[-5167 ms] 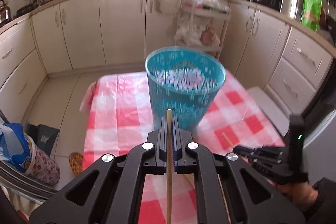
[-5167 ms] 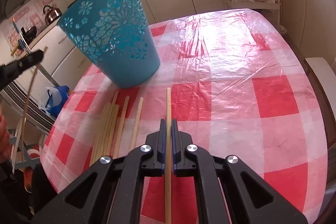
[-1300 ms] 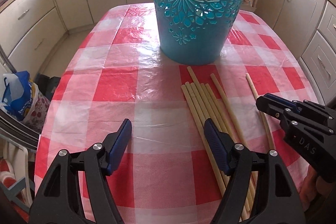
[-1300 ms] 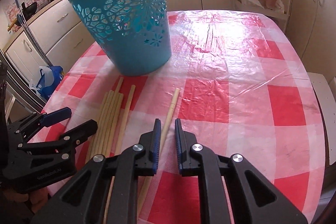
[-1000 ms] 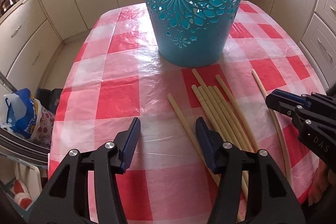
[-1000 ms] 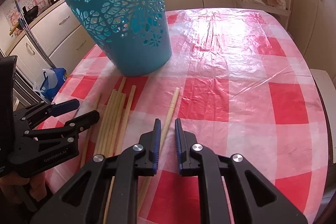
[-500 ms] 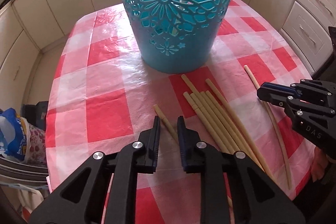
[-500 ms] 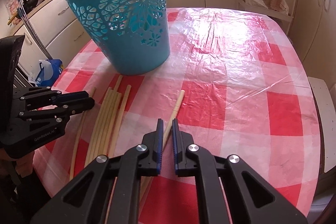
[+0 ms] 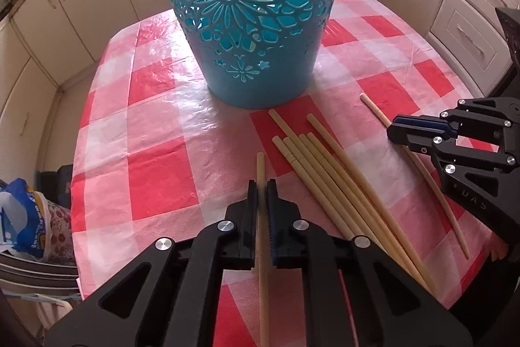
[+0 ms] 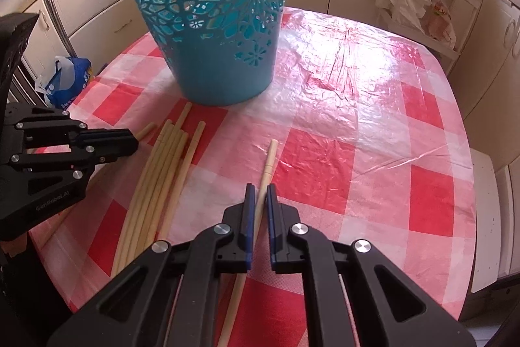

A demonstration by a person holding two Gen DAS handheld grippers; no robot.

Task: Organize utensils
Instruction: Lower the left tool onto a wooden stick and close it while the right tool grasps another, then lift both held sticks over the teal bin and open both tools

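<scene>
Chopsticks: pale, slender bamboo-coloured sticks, round in section; a loose bundle (image 9: 328, 181) of about six lies side by side on the worktop just in front of the basket, ends pointing toward it
Left tongs (image 9: 262, 194): jaws have just been closing and now clamp a single chopstick (image 9: 261, 171), which runs straight between the blue pads and pokes out ahead of them, apart from the bundle
Right tongs (image 10: 258, 197): drawn narrow onto another lone chopstick (image 10: 269, 158), which lies at a slight slant to the right of the bundle, its far end well short of the basket; a thin gap shows beside the stick on one side
Basket (image 9: 247, 5): tall turquoise plastic bin, tapering toward its base, walls pierced with a flower-and-petal cutout pattern; it stands upright on the worktop; its contents cannot be made out from either view
Worktop (image 10: 373, 132): covered in a glossy red-and-white checked plastic cloth, creased and catching the light
Stray stick: in the left wrist view, one curved chopstick (image 9: 429, 181) passes under the right tongs (image 9: 403, 126)
Surroundings: cream kitchen cabinets (image 9: 65, 5) ring the room; a blue-and-white bag (image 10: 66, 77) sits on the floor
</scene>
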